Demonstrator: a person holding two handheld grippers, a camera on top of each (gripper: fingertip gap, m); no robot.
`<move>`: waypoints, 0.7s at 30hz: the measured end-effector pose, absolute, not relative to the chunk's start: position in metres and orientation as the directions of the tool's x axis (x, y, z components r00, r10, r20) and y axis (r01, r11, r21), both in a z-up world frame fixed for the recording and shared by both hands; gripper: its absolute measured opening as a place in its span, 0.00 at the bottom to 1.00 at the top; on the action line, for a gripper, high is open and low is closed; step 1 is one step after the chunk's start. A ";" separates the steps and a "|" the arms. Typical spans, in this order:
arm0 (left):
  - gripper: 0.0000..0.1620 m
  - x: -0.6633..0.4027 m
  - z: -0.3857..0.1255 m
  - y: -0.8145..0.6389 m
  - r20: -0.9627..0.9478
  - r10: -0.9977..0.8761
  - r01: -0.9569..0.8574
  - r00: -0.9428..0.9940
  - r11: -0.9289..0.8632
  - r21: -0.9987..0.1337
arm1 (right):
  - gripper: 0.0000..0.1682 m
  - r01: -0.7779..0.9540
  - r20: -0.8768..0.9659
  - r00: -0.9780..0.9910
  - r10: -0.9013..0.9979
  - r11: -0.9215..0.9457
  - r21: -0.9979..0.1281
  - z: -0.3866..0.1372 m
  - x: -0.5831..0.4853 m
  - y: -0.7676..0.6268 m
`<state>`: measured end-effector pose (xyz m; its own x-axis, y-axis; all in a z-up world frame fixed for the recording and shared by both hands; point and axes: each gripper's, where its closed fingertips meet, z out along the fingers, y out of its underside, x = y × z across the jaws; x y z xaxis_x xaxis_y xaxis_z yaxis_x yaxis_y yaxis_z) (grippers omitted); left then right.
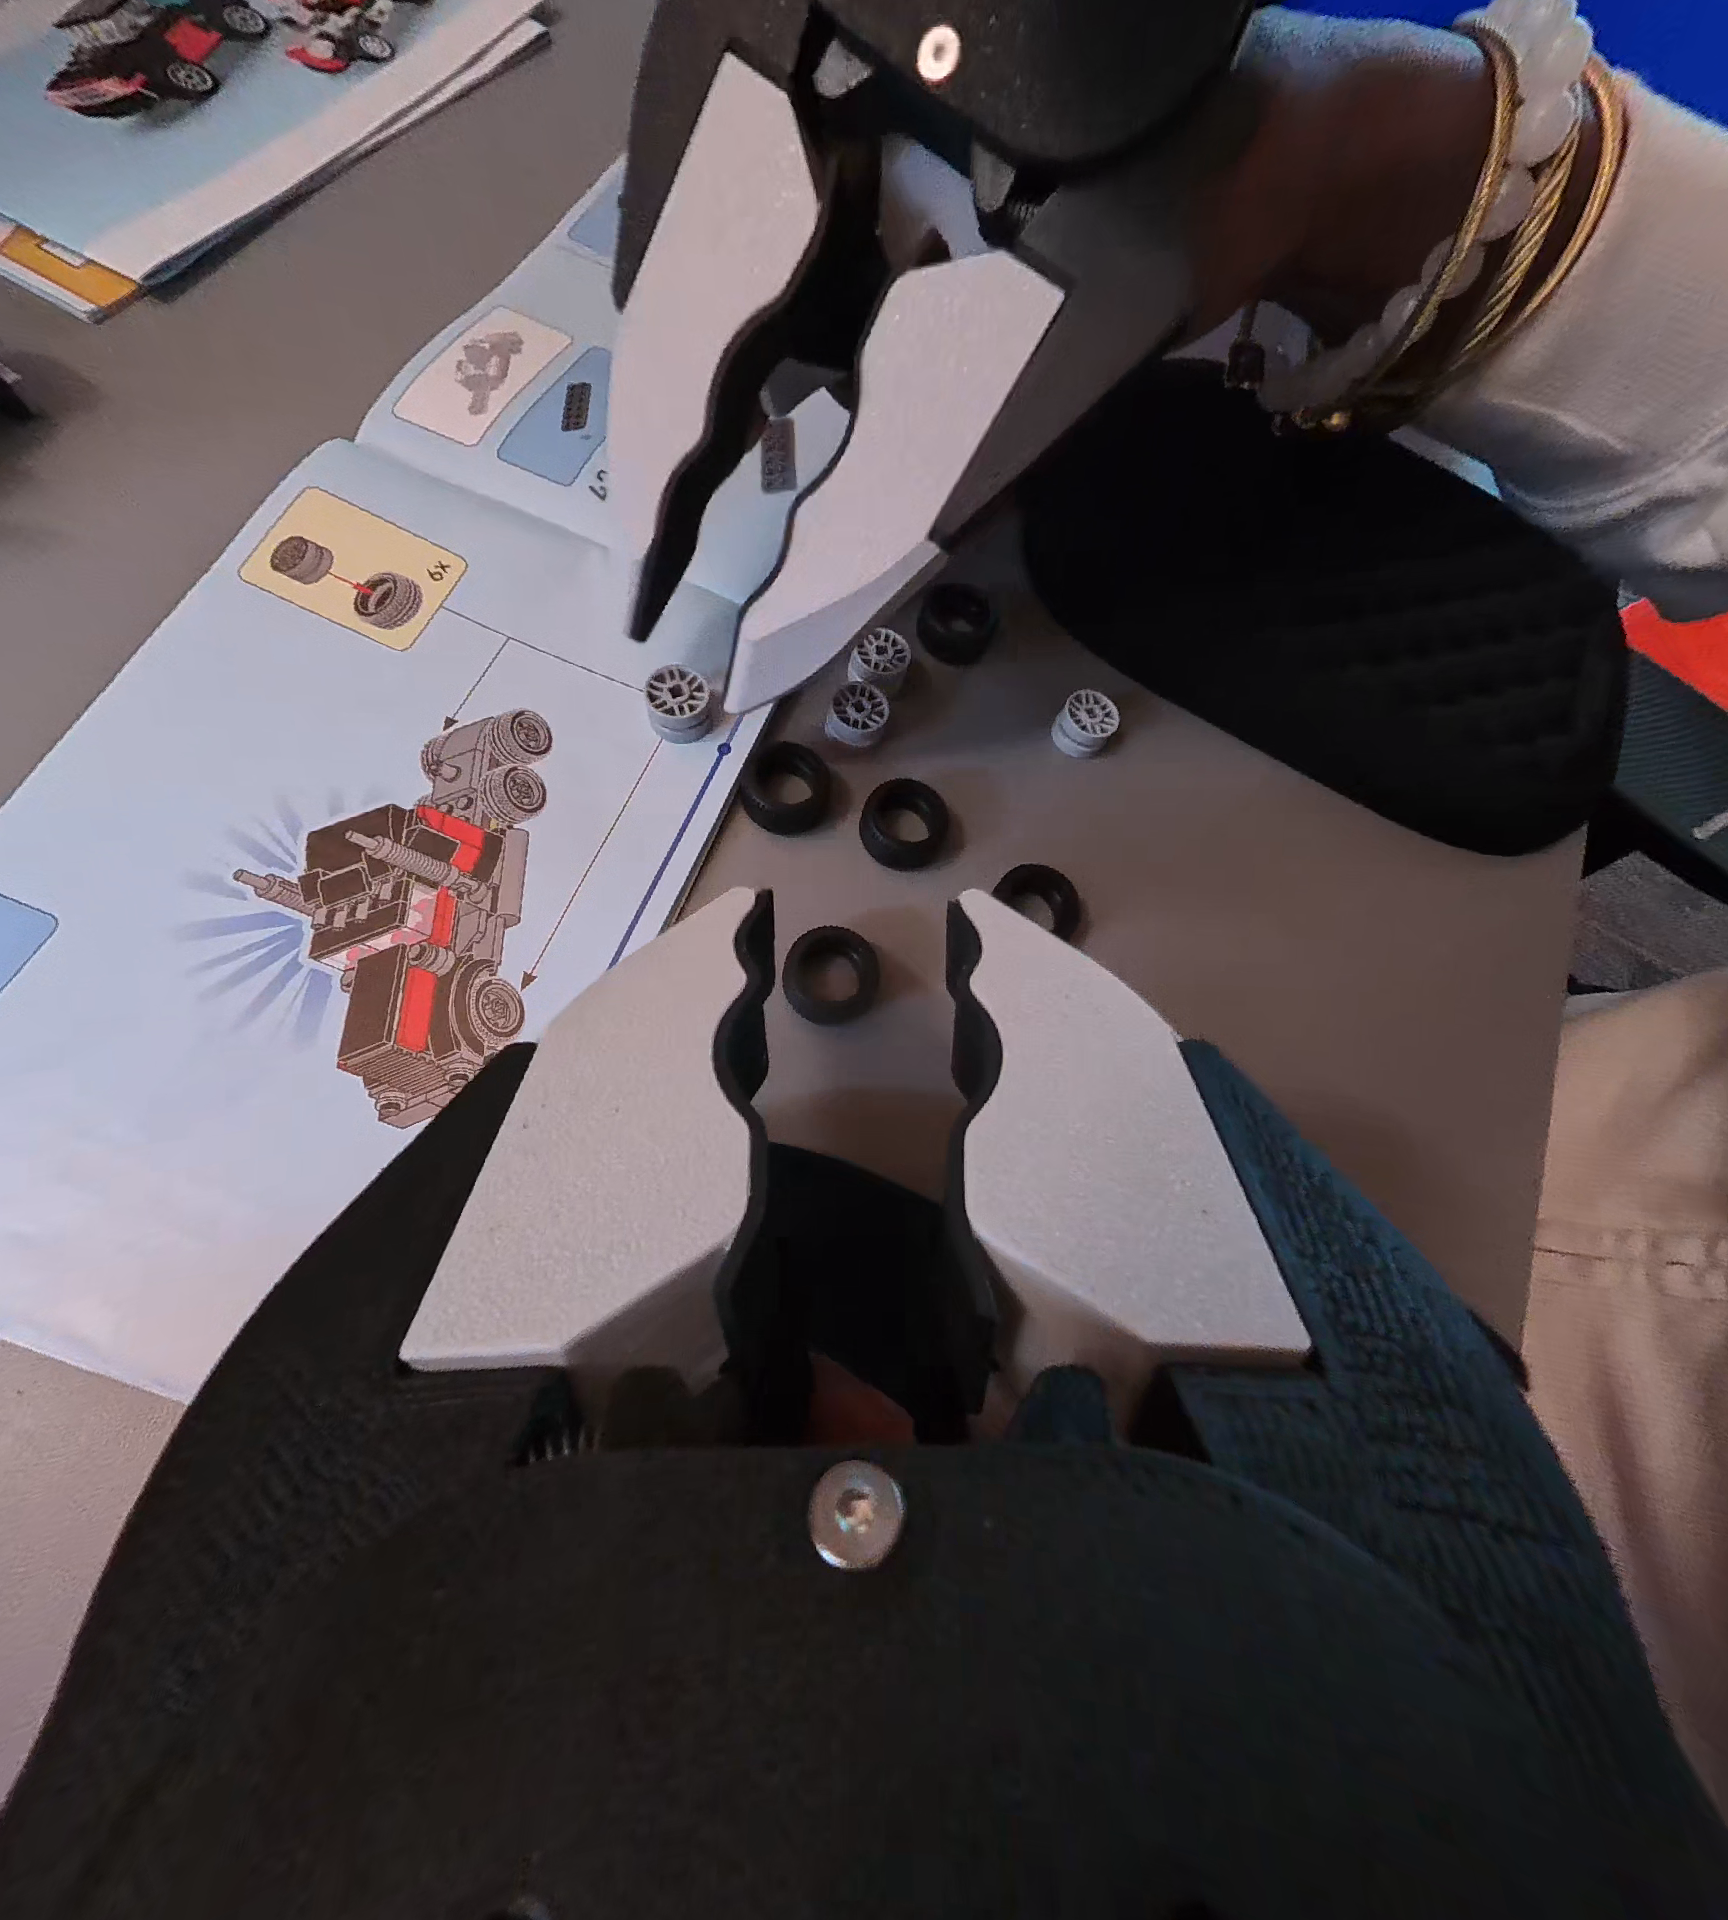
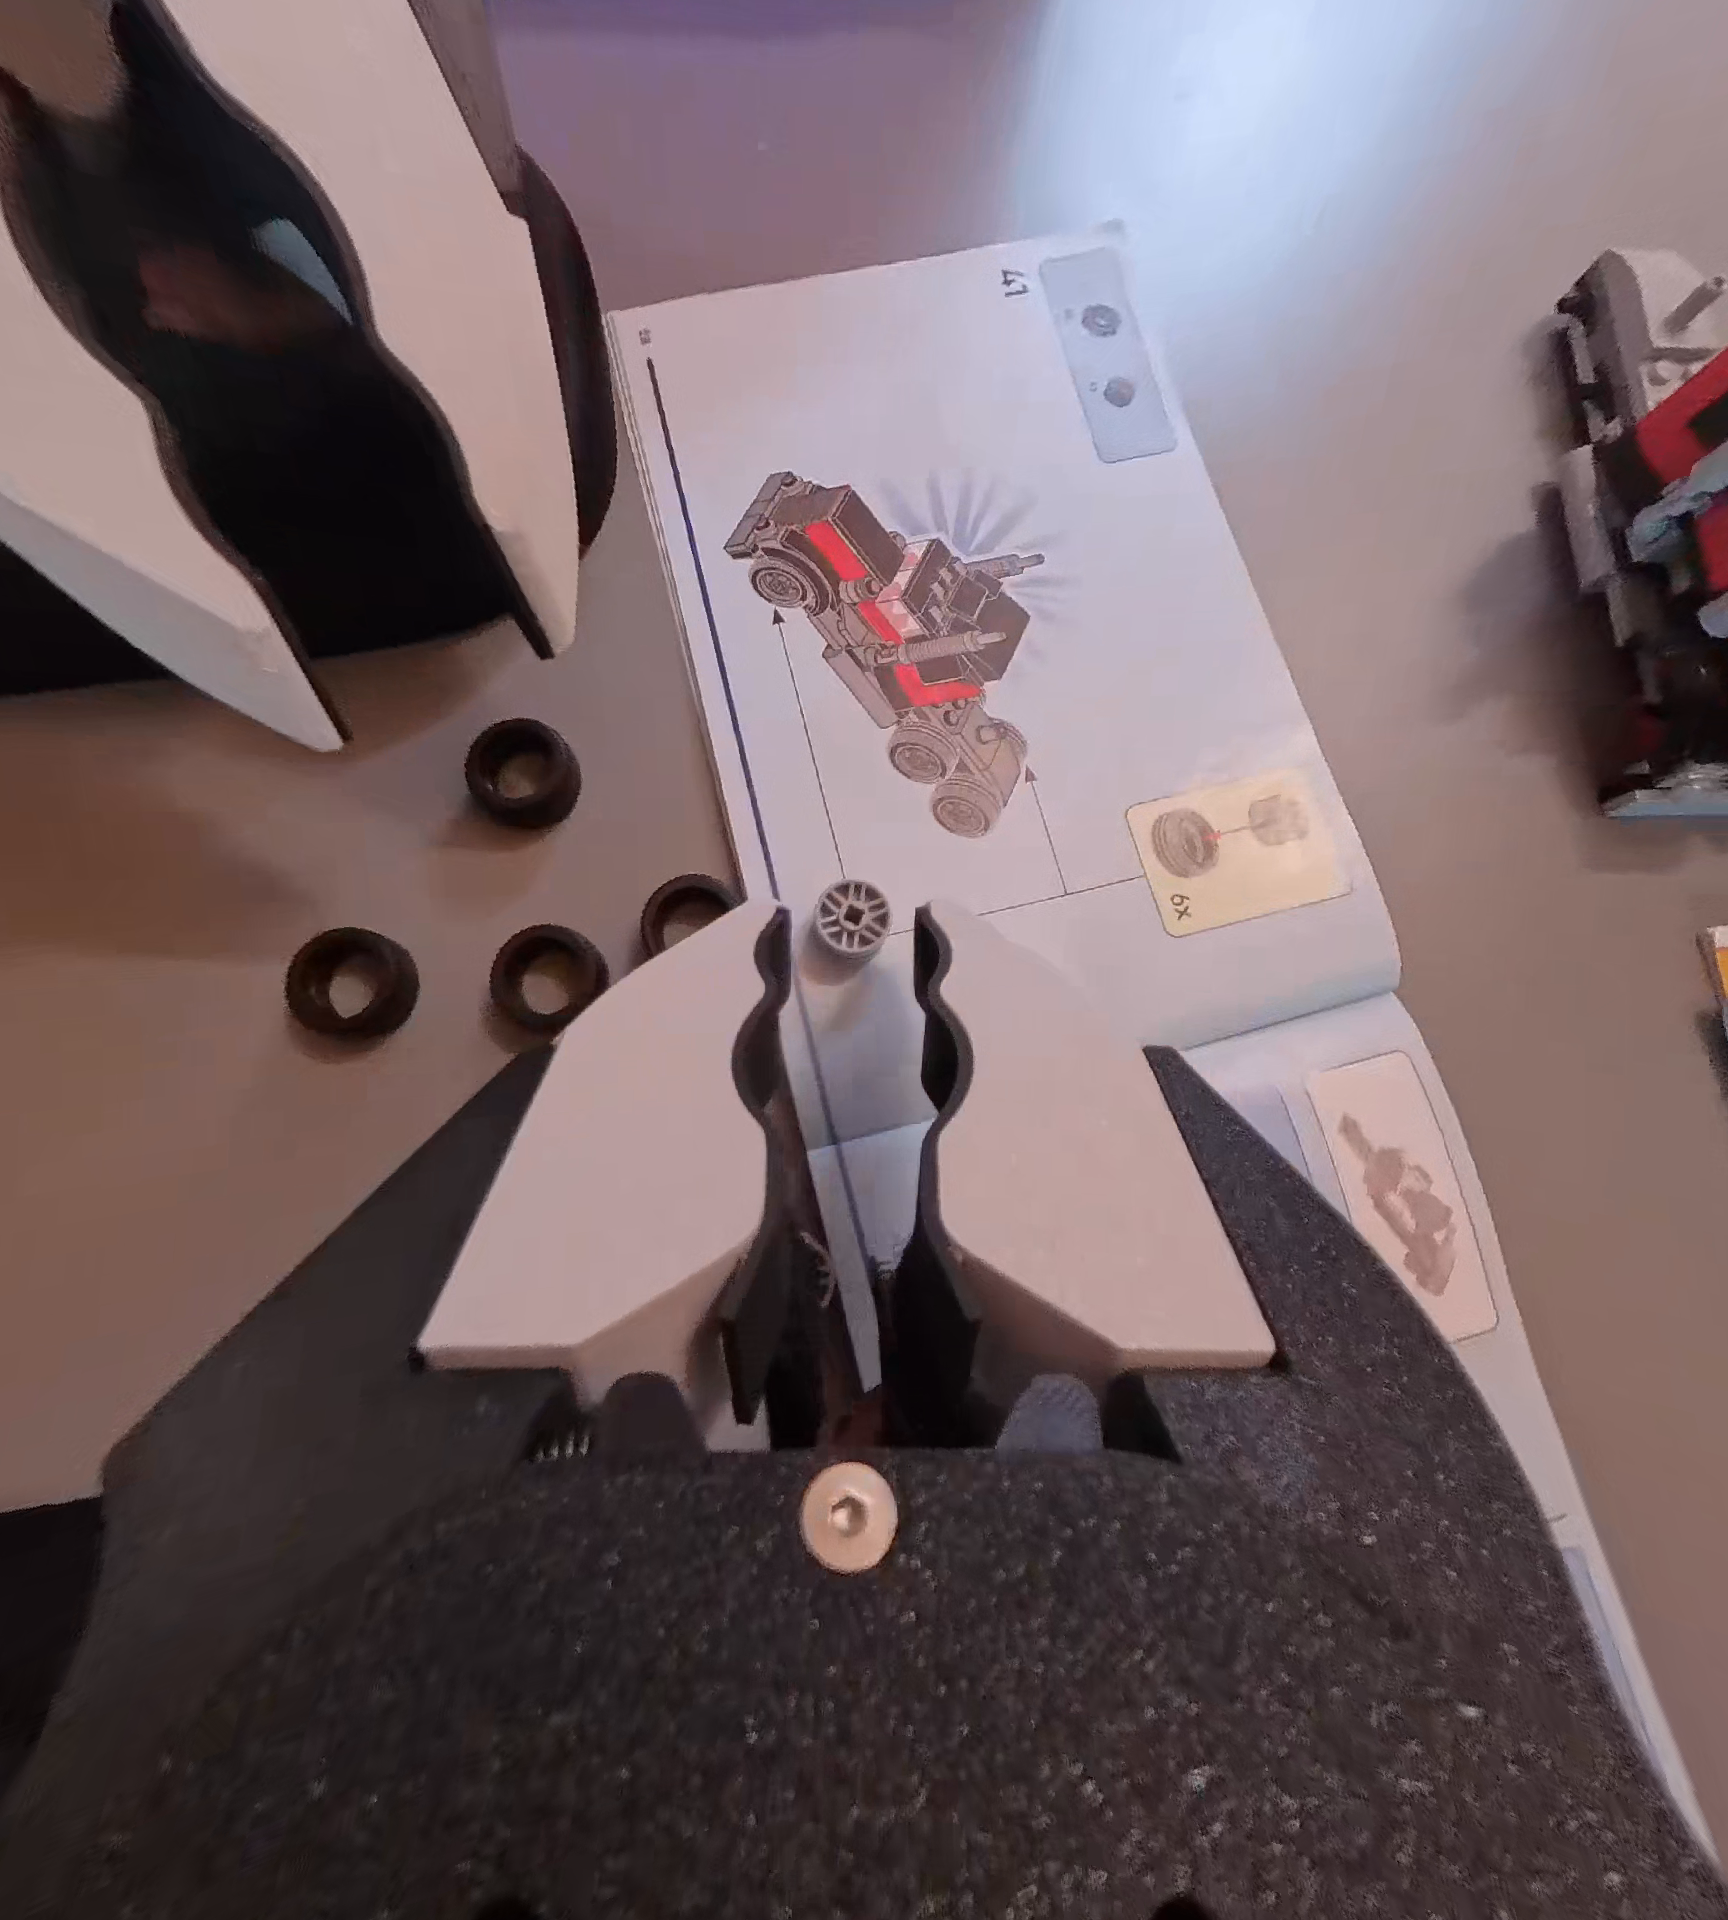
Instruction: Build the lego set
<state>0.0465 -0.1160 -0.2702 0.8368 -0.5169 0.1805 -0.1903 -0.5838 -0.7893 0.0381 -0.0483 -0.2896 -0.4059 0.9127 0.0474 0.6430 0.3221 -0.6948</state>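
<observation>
Grey counter (image 1: 1255, 1039) carries all parts; the open instruction booklet (image 1: 164, 935) serves as landmark, lying flat with a truck-diagram page up.

Nearest, left wrist view: left hand-held gripper (image 1: 855, 914), jaws spread apart, nothing between them. One black tyre (image 1: 829, 975) lies on the counter in line with the gap, just off the booklet's edge, touching neither finger. Another black tyre (image 1: 1036, 896) sits beside the far fingertip.

Further from that edge of the booklet: two more black tyres (image 1: 787, 787) (image 1: 904, 823), then grey wheel hubs (image 1: 858, 713) (image 1: 881, 655) (image 1: 1086, 722) loose on the counter, and a fifth tyre (image 1: 955, 621) beyond them.

On the booklet's corner itself: single grey wheel hub (image 2: 847, 914), standing on its flat face. Right hand-held gripper (image 2: 852, 920) is tipped down at it, jaws parted, hub sitting just ahead of the gap; contact with the fingertips cannot be confirmed. Same gripper seen in the left wrist view (image 1: 688, 665), held by a hand (image 1: 1359, 187) wearing bracelets.

Beyond the booklet, right wrist view: partly built lego truck (image 2: 1712, 551), red, black and grey, lying on the counter well apart from the wheels. Second closed booklet (image 1: 164, 135) lies past the open one's far end.
</observation>
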 end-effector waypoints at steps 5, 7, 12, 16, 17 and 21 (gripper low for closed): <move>0.20 0.044 -0.270 -0.116 0.195 -0.509 -0.171 0.838 -0.586 -0.792 | 0.09 0.665 0.052 -0.430 0.901 0.355 -0.658 -0.300 0.037 -0.047; 0.20 0.044 -0.270 -0.118 0.204 -0.511 -0.168 0.835 -0.590 -0.790 | 0.09 0.644 0.055 -0.422 0.905 0.342 -0.684 -0.294 0.036 -0.047; 0.25 0.042 -0.286 -0.130 0.135 -0.535 -0.284 0.834 -0.626 -0.726 | 0.09 0.510 -0.031 -0.534 0.845 0.292 -0.809 -0.261 0.041 -0.093; 0.25 0.042 -0.280 -0.131 0.139 -0.533 -0.260 0.834 -0.603 -0.754 | 0.09 0.496 0.011 -0.583 0.813 0.367 -0.787 -0.270 0.038 -0.120; 0.25 0.041 -0.279 -0.131 0.144 -0.527 -0.247 0.838 -0.600 -0.761 | 0.09 0.504 0.014 -0.586 0.810 0.379 -0.776 -0.275 0.037 -0.122; 0.23 0.040 -0.279 -0.131 0.144 -0.519 -0.242 0.842 -0.603 -0.761 | 0.09 0.552 0.031 -0.587 0.809 0.428 -0.715 -0.292 0.037 -0.119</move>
